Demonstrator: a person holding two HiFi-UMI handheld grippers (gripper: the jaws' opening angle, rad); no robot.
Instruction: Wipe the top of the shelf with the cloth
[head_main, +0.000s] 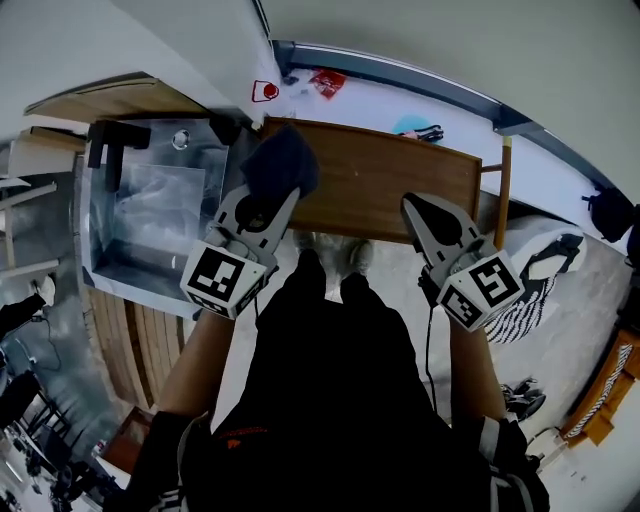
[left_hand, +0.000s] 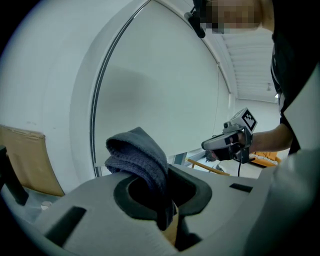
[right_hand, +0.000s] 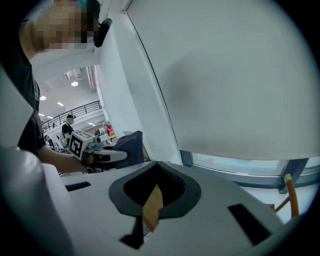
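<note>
The left gripper (left_hand: 167, 202) has its jaws clamped on the dark cloth (left_hand: 140, 155), which bunches up beyond them, over the left end of the wooden shelf (head_main: 390, 175) at upper centre of the head view. The right gripper (right_hand: 150, 202) has its jaws closed together on nothing, over the shelf's near edge, right of centre.

The cloth (head_main: 282, 165) covers the fingertips of the left gripper (head_main: 270, 195) in the head view, its lower end lost between the fingers (left_hand: 90, 200). Between the fingers (right_hand: 200, 225) of the right gripper (right_hand: 156, 167), only a narrow wooden sliver (right_hand: 152, 202) shows.

Head camera steeply over shelf (head_main: 390, 175); tool cameras wallward, seemingly in mutual sight.
</note>
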